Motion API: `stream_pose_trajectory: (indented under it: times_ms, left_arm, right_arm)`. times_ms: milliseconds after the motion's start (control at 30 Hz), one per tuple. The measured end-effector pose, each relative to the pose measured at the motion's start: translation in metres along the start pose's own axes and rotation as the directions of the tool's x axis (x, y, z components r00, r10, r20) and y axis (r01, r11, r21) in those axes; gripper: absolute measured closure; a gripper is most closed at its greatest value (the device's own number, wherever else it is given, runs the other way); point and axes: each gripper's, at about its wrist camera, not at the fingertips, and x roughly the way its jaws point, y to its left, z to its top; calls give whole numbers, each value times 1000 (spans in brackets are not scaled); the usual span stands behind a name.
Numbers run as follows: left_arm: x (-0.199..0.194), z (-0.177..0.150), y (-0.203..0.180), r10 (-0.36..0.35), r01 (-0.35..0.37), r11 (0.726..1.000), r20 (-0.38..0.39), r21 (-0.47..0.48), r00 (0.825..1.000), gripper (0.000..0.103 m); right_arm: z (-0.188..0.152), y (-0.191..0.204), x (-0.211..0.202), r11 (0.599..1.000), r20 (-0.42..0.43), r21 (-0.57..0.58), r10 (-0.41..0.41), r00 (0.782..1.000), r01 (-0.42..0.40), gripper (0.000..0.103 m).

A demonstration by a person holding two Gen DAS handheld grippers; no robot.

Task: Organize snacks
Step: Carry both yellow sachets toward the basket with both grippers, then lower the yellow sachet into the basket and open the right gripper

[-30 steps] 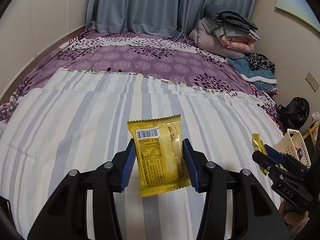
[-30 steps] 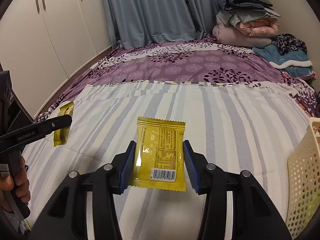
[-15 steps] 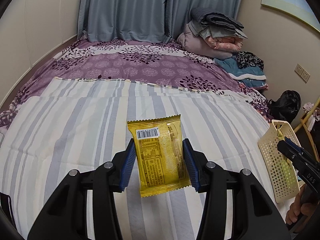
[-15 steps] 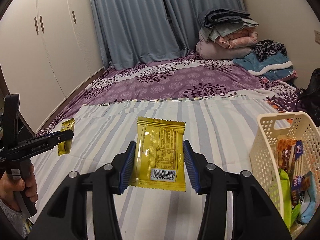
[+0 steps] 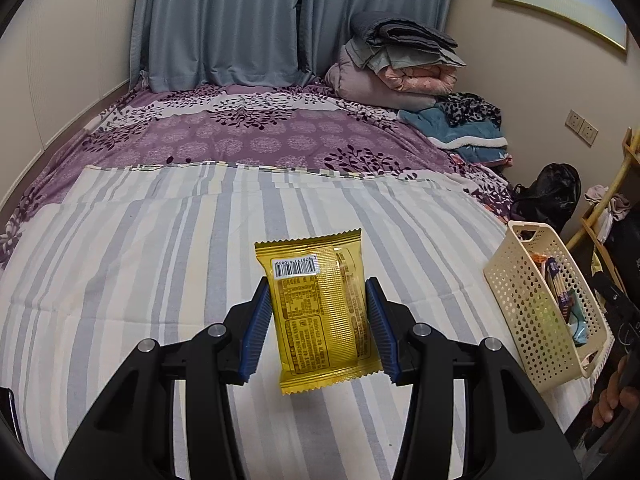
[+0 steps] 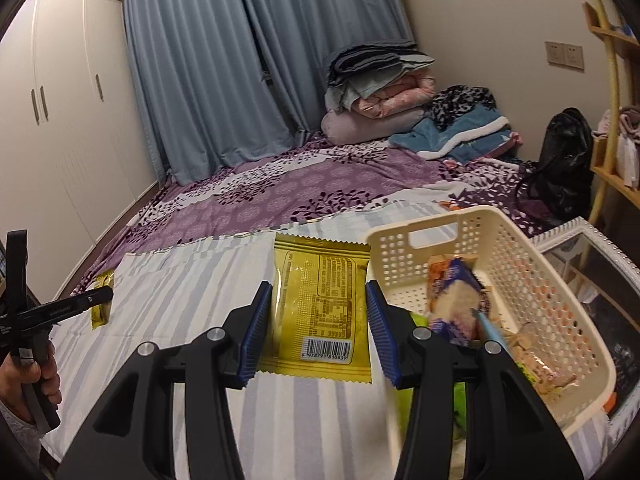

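Note:
My left gripper (image 5: 318, 328) is shut on a yellow snack packet (image 5: 320, 308), barcode at the top, held above the striped bed sheet (image 5: 160, 264). My right gripper (image 6: 318, 330) is shut on a second yellow snack packet (image 6: 320, 308), barcode at the bottom, held just left of a cream perforated basket (image 6: 536, 264) with several snack packs inside. That basket (image 5: 524, 300) stands at the bed's right edge in the left wrist view. In the right wrist view the left gripper (image 6: 96, 300) appears at far left, its yellow packet (image 6: 102, 300) seen edge-on.
A purple patterned bedspread (image 5: 260, 136) covers the far half of the bed. Folded blankets (image 5: 396, 60) are piled by the curtains (image 5: 224, 20). A black bag (image 5: 552, 192) and a wooden shelf (image 6: 612, 120) stand at the right. White wardrobes (image 6: 52, 120) line the left wall.
Both grippers have moved right with their packets still held. The basket has come into the left wrist view and now sits close beside the right gripper.

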Motion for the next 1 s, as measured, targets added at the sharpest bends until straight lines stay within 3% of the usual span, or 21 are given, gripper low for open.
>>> stream_pose_trajectory:
  times_ms: [200,367,533,833,933,1000]
  left_arm:
    - [0,-3,-23,-24,24,999,-8,33,1000,55]
    - [2,-3,-35,-47,48,998,-21,34,999,55]
    - [2,-2,-55,-63,64,996,-20,59,998,55]
    - [4,-1,-85,-97,99,991,-29,93,995,55]
    - [6,-1,-92,-114,117,988,-41,96,993,55]
    - [8,-2,-97,-128,132,987,-53,95,990,55]
  right_arm:
    - [-8,-53,-22,993,17,61,-106,994,105,56]
    - [-22,-99,-26,975,-16,128,-184,983,184,56]
    - [-32,-130,-23,964,-41,171,-199,979,203,56]
    - [-40,-141,-13,960,-67,184,-201,977,210,55]
    - [-41,-143,-11,960,-75,194,-192,979,203,52]
    - [-42,-144,-11,959,-71,200,-191,979,201,41]
